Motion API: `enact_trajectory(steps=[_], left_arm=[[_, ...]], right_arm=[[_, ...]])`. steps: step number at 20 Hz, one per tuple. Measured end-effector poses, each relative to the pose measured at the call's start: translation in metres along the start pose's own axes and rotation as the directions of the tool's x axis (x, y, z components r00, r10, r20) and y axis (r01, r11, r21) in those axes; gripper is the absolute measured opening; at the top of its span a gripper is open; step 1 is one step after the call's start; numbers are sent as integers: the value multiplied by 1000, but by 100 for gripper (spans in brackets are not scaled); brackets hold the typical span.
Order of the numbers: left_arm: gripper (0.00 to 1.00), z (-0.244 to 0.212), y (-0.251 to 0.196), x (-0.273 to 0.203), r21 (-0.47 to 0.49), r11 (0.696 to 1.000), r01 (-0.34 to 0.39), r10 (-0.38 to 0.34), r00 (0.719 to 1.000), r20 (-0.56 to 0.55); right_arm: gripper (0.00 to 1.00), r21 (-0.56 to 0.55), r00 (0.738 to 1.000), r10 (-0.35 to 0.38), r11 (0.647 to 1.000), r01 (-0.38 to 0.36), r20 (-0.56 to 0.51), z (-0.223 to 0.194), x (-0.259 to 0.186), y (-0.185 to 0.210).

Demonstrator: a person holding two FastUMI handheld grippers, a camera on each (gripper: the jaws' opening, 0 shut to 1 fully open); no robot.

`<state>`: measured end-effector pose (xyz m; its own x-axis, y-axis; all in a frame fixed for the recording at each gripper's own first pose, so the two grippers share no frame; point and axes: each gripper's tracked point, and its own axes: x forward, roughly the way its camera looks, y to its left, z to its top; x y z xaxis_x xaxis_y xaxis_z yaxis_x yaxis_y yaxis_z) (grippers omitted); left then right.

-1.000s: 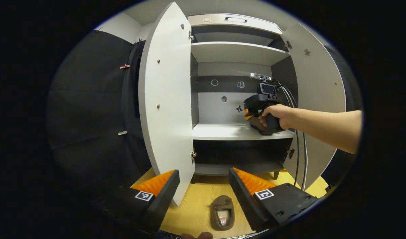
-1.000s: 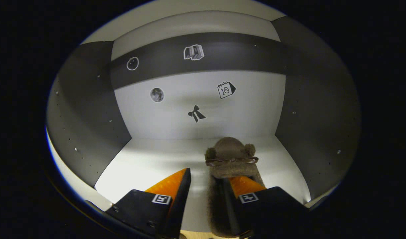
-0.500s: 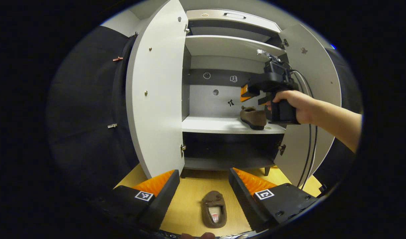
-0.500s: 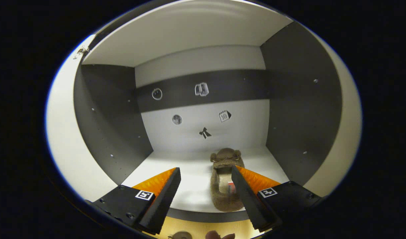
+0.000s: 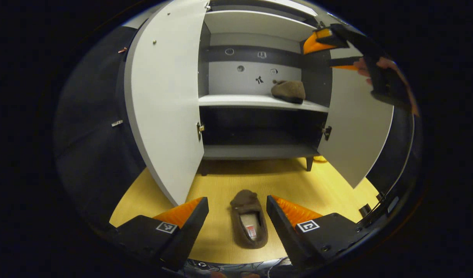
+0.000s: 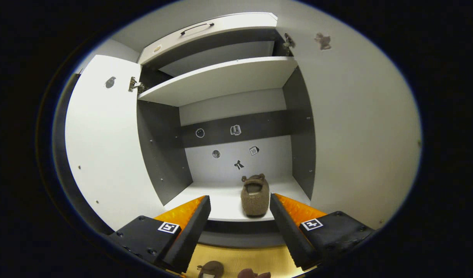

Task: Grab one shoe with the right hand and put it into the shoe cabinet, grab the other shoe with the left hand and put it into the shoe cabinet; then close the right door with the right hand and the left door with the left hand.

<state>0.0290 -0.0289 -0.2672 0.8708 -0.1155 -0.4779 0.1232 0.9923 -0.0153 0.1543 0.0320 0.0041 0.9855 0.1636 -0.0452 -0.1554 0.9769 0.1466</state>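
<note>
A staged home corner in a recording booth: a white cabinet [image 5: 165,96] is standing open on a wooden floor [image 5: 259,181], black cloth [image 5: 85,127] hanging beside it.

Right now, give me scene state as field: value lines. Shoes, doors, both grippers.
shoe on shelf: middle shelf of the shoe cabinet, right side, free of any gripper
shoe on floor: on the wooden floor before the cabinet
left door: open
right door: open
left gripper: open, fingers either side of the floor shoe, not gripping
right gripper: open, empty, facing the shelf
</note>
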Motion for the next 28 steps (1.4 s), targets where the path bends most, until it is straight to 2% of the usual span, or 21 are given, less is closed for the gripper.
enact_trajectory(steps=[3,6,10,12,16,17,20,21,23,25,28], left_arm=[[93,-35,-4,34,48,999,19,-17,999,-43],[85,-63,-7,70,35,999,41,-38,997,-73],[76,-90,3,115,34,999,13,-10,996,-90],[72,-98,4,130,30,999,15,-12,995,-97],[61,-96,-5,156,54,997,54,-51,997,-60],[49,-96,-3,162,65,997,45,-41,998,-56],[42,-95,7,172,98,995,6,1,998,-65],[30,-96,8,174,109,994,-2,10,997,-72],[13,-95,5,173,119,993,15,-5,997,-82],[11,-90,-1,166,105,994,40,-30,995,-96],[8,-57,-8,147,88,995,54,-47,996,-81]], right_arm=[[98,-28,1000,-7,1000,7,20,-4,-40,-13],[98,-44,1000,-30,999,30,-1,-6,-69,-30],[98,-9,999,-34,999,34,-12,4,-113,-34],[98,-33,999,-41,999,41,-14,3,-127,-41],[98,-87,997,-69,994,67,-20,-3,-137,-56],[98,-81,997,-72,994,70,-25,-3,-137,-59],[98,-78,996,-85,993,83,-24,-3,-137,-68],[98,-85,996,-88,993,86,-23,-3,-137,-70],[98,-90,996,-86,992,83,-27,-5,-136,-70],[98,-83,997,-77,994,75,-27,-4,-134,-69],[98,-65,997,-69,996,68,-28,-3,-132,-69]])
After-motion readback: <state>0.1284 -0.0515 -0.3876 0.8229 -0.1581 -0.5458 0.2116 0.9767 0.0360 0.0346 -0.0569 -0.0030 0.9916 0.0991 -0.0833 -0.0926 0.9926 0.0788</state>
